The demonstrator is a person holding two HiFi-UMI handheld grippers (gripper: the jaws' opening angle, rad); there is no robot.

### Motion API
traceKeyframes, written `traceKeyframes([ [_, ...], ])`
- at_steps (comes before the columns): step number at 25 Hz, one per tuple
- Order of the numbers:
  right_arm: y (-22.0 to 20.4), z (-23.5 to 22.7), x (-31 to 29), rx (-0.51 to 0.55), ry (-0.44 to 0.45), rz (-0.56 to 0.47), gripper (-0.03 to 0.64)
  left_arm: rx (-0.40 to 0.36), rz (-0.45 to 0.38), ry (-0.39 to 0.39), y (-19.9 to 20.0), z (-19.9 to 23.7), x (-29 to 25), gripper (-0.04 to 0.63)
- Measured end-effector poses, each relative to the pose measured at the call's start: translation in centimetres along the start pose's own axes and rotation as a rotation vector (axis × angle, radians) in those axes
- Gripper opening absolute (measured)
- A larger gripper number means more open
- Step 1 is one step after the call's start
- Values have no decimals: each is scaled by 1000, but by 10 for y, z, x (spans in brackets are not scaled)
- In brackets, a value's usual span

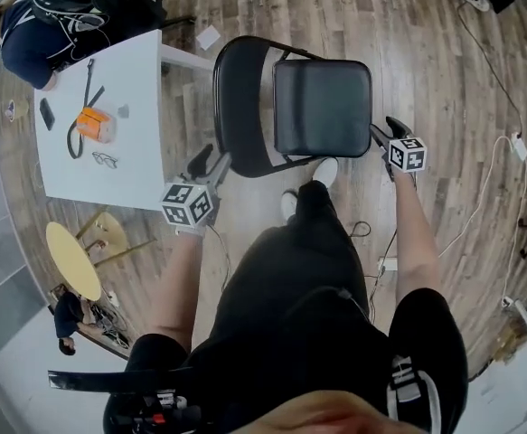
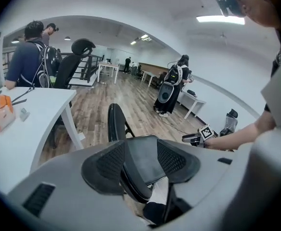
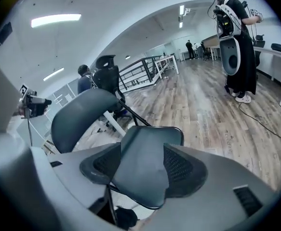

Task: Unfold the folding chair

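The left gripper (image 1: pixel 202 163), jaws spread wide and gripping nothing, hangs just beside the folding chair (image 1: pixel 322 107) at its seven o'clock. The right gripper (image 1: pixel 388 134), equally wide and empty, sits at its four o'clock. The chair stands unfolded on the wood floor (image 1: pixel 426 43), with a white table (image 1: pixel 136 161) at its nine o'clock.

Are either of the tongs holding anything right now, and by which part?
Nothing held: left tongs and right tongs stand open near the black metal folding chair.
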State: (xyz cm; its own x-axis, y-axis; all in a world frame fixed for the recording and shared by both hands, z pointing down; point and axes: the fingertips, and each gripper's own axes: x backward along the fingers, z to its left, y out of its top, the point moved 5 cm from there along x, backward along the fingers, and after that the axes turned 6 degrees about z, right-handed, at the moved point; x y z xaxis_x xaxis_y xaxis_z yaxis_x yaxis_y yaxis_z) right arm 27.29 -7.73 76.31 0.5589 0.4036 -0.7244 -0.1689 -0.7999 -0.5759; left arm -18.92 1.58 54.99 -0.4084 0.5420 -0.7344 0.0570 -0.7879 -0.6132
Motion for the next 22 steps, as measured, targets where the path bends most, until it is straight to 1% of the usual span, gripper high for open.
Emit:
traceKeyframes([
  [2,7,37,23,-18,22,-58,284,-24,-25,-25,-9,-10,11,212],
  [4,20,76,51,-30,51,-124,284,-67,-46,-60,-14,-23,22,212],
  [7,43,142,97,-83,132,-262,282,-93,-78,-153,-19,-46,43,212],
  [8,51,163,114,-86,152,-306,281,-97,-92,-180,-19,-55,49,212],
  [9,59,182,131,-71,162,-339,279,-103,-109,-204,-18,-64,56,212],
  [11,69,220,162,-1,156,-374,279,-125,-145,-254,-14,-85,69,212],
  [15,80,286,215,143,138,-404,279,-231,-211,-337,-3,-131,103,212],
  [18,82,329,252,241,127,-432,279,-322,-278,-355,5,-164,132,212],
  [20,81,353,276,297,133,-452,279,-360,-327,-361,10,-185,150,212],
  [22,83,374,300,331,161,-483,235,-360,-363,-411,15,-206,167,212],
])
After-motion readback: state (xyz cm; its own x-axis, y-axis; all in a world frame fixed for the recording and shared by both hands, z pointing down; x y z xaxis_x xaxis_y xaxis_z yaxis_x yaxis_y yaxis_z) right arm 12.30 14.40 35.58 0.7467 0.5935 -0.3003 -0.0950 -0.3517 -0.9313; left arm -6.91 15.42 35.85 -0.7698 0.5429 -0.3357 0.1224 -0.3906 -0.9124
